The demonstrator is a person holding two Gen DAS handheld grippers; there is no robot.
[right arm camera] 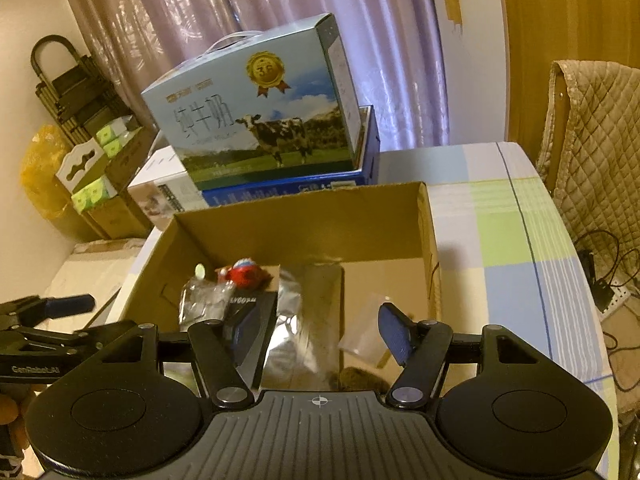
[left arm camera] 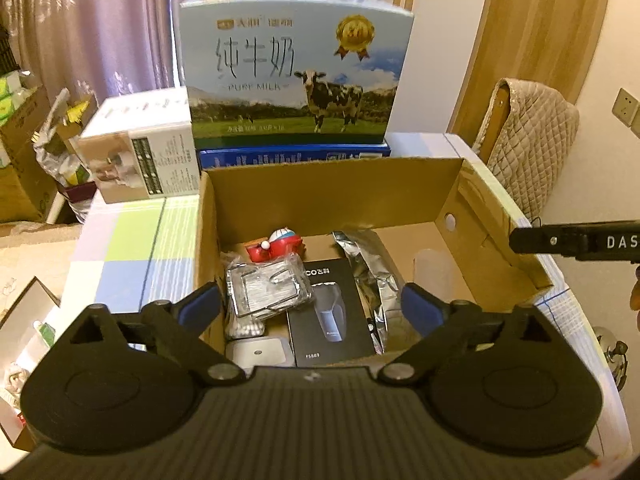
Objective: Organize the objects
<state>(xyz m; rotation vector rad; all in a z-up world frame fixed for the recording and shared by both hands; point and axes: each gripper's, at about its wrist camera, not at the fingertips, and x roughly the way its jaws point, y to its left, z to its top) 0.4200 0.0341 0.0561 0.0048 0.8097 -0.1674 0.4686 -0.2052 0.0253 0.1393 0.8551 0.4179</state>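
Both claws, my left claw and right claw, hang spread and empty over the cardboard box on the surface, items already inside; next I judge another item must be fetched.

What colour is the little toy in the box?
Mostly red, blue and white on top; the toy shows best in the left wrist view.

The left claw's body hides the near end of the black box; the blue carton under the milk box shows only its edge.
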